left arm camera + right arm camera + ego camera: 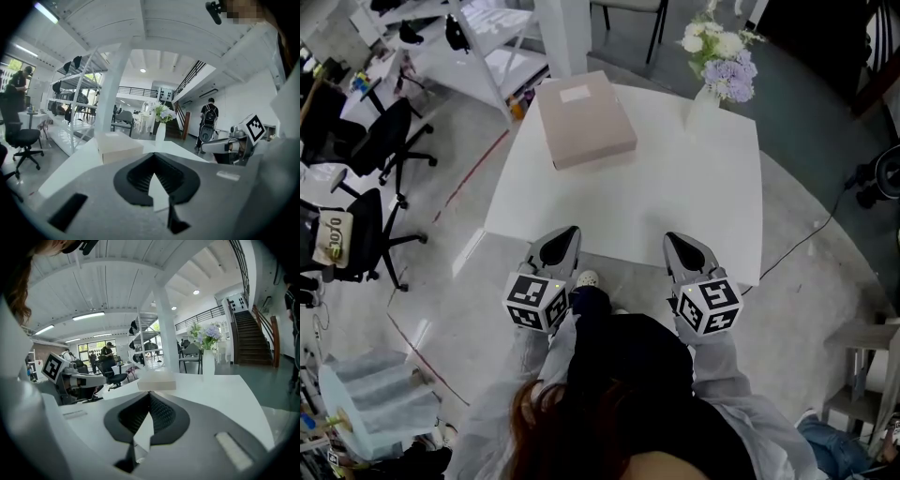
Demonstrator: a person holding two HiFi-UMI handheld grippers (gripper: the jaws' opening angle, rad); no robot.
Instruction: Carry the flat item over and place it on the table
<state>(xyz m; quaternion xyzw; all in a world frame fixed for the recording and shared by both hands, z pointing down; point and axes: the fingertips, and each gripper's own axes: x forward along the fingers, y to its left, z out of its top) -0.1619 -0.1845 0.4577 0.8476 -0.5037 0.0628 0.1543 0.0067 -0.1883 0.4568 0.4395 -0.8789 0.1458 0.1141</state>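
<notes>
A flat pinkish-beige box (pixel 584 117) lies on the white table (pixel 675 187), at its far left corner. My left gripper (pixel 572 231) and right gripper (pixel 669 238) hover side by side over the table's near edge. Both are shut with nothing between their jaws, and both point at the table. In the left gripper view the closed left gripper (pixel 153 156) aims just right of the box (pixel 117 146). In the right gripper view the closed right gripper (pixel 150 393) points toward the box (pixel 157 380) across the tabletop.
A white vase of flowers (pixel 712 80) stands at the table's far right corner. Black office chairs (pixel 384 141) and a white shelving rack (pixel 487 47) stand to the left. A white column (pixel 567 37) rises behind the table. A person with a backpack (pixel 208 123) stands far off.
</notes>
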